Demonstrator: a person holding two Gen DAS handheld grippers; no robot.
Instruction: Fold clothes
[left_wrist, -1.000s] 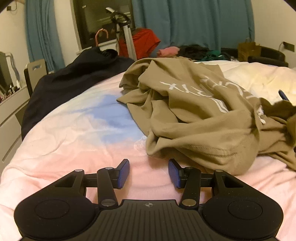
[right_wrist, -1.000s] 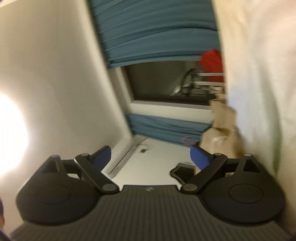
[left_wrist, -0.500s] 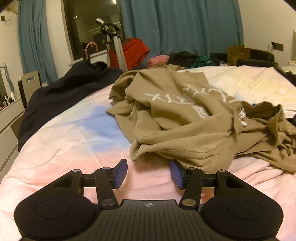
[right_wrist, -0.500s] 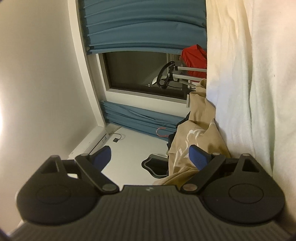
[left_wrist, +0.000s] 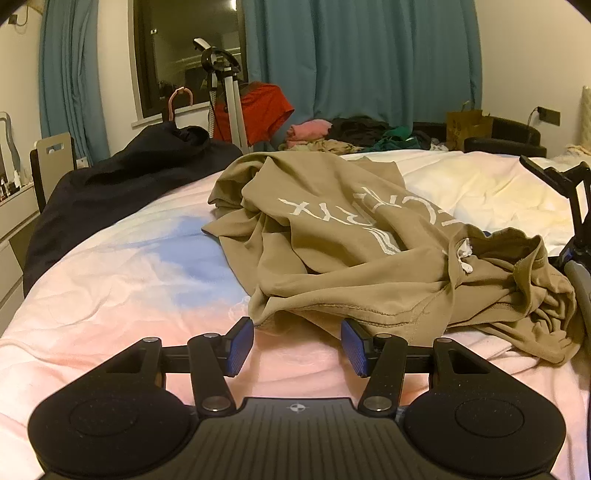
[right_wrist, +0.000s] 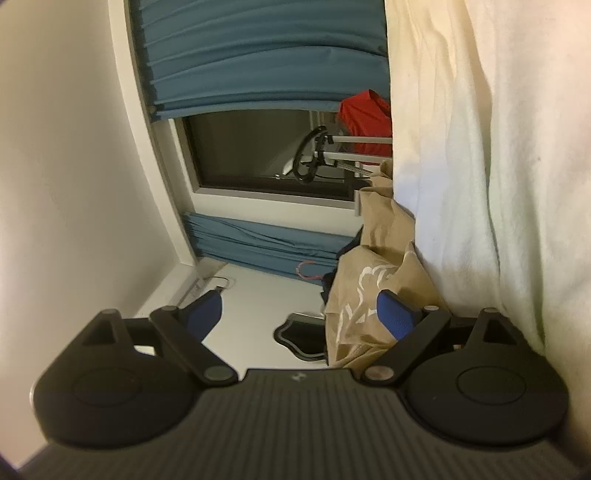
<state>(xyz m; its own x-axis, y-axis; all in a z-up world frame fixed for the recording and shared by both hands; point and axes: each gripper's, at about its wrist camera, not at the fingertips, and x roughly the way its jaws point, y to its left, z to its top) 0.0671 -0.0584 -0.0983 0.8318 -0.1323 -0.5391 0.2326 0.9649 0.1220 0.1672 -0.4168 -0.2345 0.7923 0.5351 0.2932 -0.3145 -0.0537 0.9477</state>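
A crumpled tan T-shirt (left_wrist: 351, 243) with white lettering lies in a heap on the bed (left_wrist: 122, 280). My left gripper (left_wrist: 297, 345) is open and empty, low over the sheet, its fingertips just short of the shirt's near hem. My right gripper (right_wrist: 299, 314) is open and empty, rolled on its side next to the bed's right part; the tan shirt (right_wrist: 369, 295) shows between its fingers, farther off. Part of the right gripper (left_wrist: 569, 206) shows at the right edge of the left wrist view, beside the shirt's collar end.
A dark navy garment (left_wrist: 122, 181) lies on the bed's left far side. A pile of clothes (left_wrist: 351, 136) sits beyond the bed. A stand (left_wrist: 225, 92) with a red garment (left_wrist: 262, 110) stands by the window. A white duvet (right_wrist: 498, 147) fills the right wrist view's right side.
My left gripper has drawn closer to the shirt's near hem and tilted up a little. My right gripper has swung so the tan shirt now shows between its fingers.
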